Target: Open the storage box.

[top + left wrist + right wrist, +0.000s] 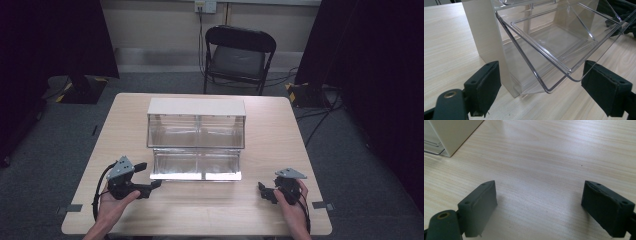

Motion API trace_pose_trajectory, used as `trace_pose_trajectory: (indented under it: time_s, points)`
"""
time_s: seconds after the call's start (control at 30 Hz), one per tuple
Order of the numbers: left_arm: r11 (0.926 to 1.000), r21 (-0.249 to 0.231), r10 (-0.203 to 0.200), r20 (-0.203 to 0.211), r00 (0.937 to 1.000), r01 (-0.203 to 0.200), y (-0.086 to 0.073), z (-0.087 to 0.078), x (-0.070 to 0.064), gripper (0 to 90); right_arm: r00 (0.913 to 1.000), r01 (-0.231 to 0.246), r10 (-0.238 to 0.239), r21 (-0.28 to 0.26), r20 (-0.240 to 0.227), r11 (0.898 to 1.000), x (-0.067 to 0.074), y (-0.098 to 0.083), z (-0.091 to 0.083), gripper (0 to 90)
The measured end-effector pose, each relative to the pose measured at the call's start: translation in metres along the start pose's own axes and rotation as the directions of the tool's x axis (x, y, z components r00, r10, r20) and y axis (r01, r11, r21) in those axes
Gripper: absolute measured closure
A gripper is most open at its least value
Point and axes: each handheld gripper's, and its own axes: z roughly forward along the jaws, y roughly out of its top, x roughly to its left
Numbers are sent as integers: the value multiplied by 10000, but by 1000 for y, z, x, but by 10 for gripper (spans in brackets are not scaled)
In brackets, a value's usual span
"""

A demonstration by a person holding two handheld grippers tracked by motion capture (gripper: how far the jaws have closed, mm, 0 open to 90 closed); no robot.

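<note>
At the centre of the desk (280, 150) stands the clear acrylic bin organizer (196, 137), likely rigid, light and slippery, best gripped on a bin's front rim; left hand-held gripper (151, 175) and right hand-held gripper (261, 191) both spread wide, empty.

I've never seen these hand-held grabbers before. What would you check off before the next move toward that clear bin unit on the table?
1. Left gripper open: ok, jaws spread wide with nothing between them.
2. Right gripper open: ok, jaws wide apart over bare tabletop, holding nothing.
3. Left gripper lined up with the clear bin unit: ok, the lower clear bin, tilted open, sits just ahead of the jaws, not yet touched.
4. Right gripper lined up: not ok, it faces the wooden table; the unit's corner lies off to one side.
5. Bins empty: ok for the lower ones; the upper ones cannot tell.
6. Unit standing steady on the table: ok, it stands upright near the middle.
</note>
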Motion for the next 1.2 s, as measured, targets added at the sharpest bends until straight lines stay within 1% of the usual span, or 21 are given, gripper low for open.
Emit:
trace_pose_trajectory:
  time_s: [0.1, 0.17, 0.2, 0.23, 0.27, 0.3, 0.33, 0.37, 0.4, 0.47, 0.5, 0.57, 0.6, 0.63, 0.7, 0.8, 0.83, 0.9, 0.93, 1.07, 1.2]
  points:
    - [10000, -13, 2, 11, 10000, -2, 0, 0, 0, 156, 10000, -2, 2, 0, -1, 10000, 0, 0, 0, 121]
    - [10000, -39, -80, 48, 10000, 80, 1, 0, 0, 154, 10000, 7, -7, -6, 0, 10000, 0, 0, 0, 121]
    - [10000, -33, -47, 19, 10000, 47, 2, 0, -2, 155, 10000, -1, 1, -1, -1, 10000, 0, 0, 0, 121]
    - [9999, 12, 115, -39, 9999, -115, 3, 1, -2, 155, 10000, 7, -7, -3, -1, 10000, 0, 0, 0, 120]
    - [10000, -37, 77, 54, 10000, -77, 3, 1, -3, 154, 10000, -3, 3, 5, 9, 10000, 0, 0, 0, 118]
    - [10000, -37, 77, 54, 10000, -77, 3, 1, -3, 154, 10000, 1, -1, 9, 5, 10000, 0, 0, 0, 117]
    - [9998, -140, -106, 129, 9999, 108, 4, 2, -3, 156, 10000, -1, 1, 11, 7, 10000, 0, 0, 0, 116]
    - [10000, -72, -49, 37, 10000, 49, 5, 3, -3, 156, 10000, 2, -2, 13, 10, 10000, 0, 0, 0, 116]
    - [10000, -51, 22, 36, 10000, -22, 5, 3, -2, 155, 10000, 3, -3, 13, 10, 10000, 0, 0, 0, 116]
    - [10000, -54, -39, 43, 10000, 39, 5, 4, -2, 156, 10000, 1, -1, 10, 7, 10000, 0, 0, 0, 116]
    - [10000, -2, 64, -62, 10000, -64, 5, 5, -2, 155, 10000, 0, 0, 11, 4, 10000, 0, 0, 0, 116]
    - [10000, 22, 51, 0, 10000, -51, 5, 5, -1, 154, 10000, 1, -1, 11, 7, 10000, 0, 0, 0, 116]
    - [9999, 7, 131, -12, 9999, -131, 6, 4, 0, 153, 10000, -1, 1, 11, 6, 10000, 0, 0, 0, 116]
    - [10000, -26, 19, -75, 10000, -19, 6, 4, 0, 154, 10000, 0, 0, 12, 5, 10000, 0, 0, 0, 116]
    - [10000, -87, -23, -123, 9999, 22, 7, 3, 1, 154, 10000, 4, -4, 13, 12, 10000, 0, 0, 0, 116]
    - [9999, -110, -37, -118, 9999, 36, 8, 3, 1, 154, 10000, 4, -4, 12, 12, 10000, 0, 0, 0, 116]
    - [9996, -236, -150, -62, 9999, 149, 10, 3, 1, 154, 10000, -1, 1, 12, 6, 10000, 0, 0, 0, 116]
    - [9996, -276, -110, -81, 9999, 108, 12, 3, 1, 155, 10000, 11, -11, 8, 15, 10000, 0, 0, 0, 116]
    - [9992, -343, -220, -25, 9998, 219, 13, 3, 0, 155, 10000, 1, -1, 12, 5, 10000, 0, 0, 0, 116]
    - [9994, -295, -155, -47, 9999, 154, 15, 4, 1, 152, 10000, 4, -4, 12, 9, 10000, 0, 0, 0, 116]
    - [9990, -415, -172, -14, 9999, 171, 16, 4, 2, 152, 10000, -1, 1, 12, 6, 10000, 0, 0, 0, 116]
